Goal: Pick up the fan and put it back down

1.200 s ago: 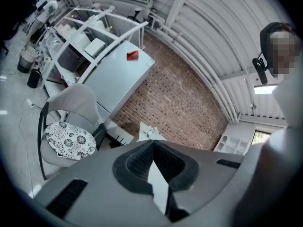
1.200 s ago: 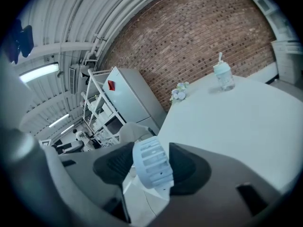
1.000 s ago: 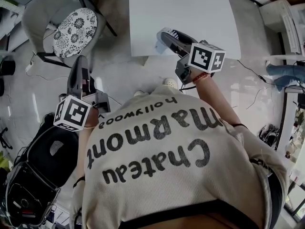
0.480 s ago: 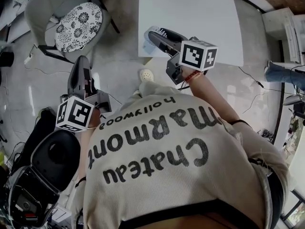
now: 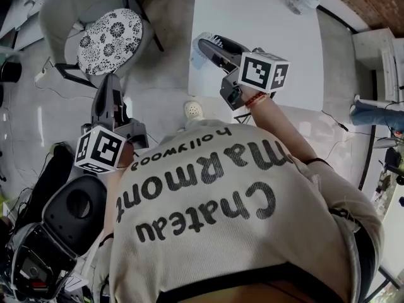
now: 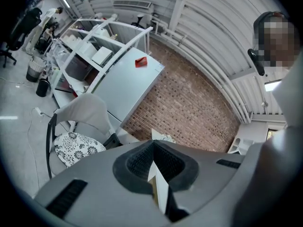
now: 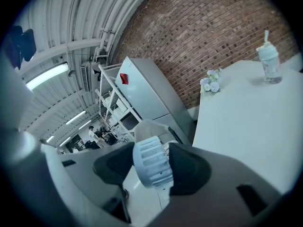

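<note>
A small pale-blue and white fan (image 7: 151,157) with a ribbed round head sits between the pads of my right gripper (image 7: 152,168), which is shut on it. In the head view the fan (image 5: 198,54) pokes out beside the right gripper (image 5: 203,44), held in the air over the near left edge of the white table (image 5: 265,36). My left gripper (image 5: 104,82) hangs over the floor left of the table. Its jaws (image 6: 152,148) meet at the tips with nothing between them.
On the table's far end stand a lidded bottle with a straw (image 7: 269,63) and a small bunch of flowers (image 7: 210,83). A chair with a floral cushion (image 5: 110,40) stands left of the table. A black bag (image 5: 69,213) lies at lower left. Shelving and a brick wall are behind.
The person has stepped closer to the table, which now shows more of its far end. My right gripper with the fan has shifted left along the table's near edge. The left gripper drifted slightly.
</note>
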`<state>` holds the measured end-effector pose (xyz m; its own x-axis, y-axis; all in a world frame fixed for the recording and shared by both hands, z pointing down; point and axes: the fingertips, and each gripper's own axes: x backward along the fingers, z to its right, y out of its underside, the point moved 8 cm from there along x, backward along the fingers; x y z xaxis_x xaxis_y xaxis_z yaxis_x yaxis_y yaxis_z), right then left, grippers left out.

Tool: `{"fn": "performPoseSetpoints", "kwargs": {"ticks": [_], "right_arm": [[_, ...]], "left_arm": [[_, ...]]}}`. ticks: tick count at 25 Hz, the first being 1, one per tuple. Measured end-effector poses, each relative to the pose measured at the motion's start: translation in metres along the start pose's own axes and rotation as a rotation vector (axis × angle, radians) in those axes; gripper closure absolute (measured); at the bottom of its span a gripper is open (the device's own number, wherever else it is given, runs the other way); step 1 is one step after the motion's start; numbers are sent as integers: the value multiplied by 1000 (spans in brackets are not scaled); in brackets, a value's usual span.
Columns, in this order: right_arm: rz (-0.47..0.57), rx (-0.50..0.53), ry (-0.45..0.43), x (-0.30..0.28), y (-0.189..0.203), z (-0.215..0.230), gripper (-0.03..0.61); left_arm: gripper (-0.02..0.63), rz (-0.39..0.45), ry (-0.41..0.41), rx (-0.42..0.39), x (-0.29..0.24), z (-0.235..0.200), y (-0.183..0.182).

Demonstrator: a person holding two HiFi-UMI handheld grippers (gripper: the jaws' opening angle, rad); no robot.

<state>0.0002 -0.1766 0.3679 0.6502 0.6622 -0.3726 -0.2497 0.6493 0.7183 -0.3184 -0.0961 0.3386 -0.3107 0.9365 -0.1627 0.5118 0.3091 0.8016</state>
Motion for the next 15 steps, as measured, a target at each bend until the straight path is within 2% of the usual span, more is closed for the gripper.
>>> {"fn": "performPoseSetpoints", "kwargs": {"ticks": [8, 15], "right_arm": [[22, -3, -24, -19, -43, 29, 347], [20, -9, -3, -30, -66, 66, 350]], "left_arm": [[614, 9, -10, -10, -47, 12, -11], [614, -4, -24, -2, -86, 21, -4]]}}
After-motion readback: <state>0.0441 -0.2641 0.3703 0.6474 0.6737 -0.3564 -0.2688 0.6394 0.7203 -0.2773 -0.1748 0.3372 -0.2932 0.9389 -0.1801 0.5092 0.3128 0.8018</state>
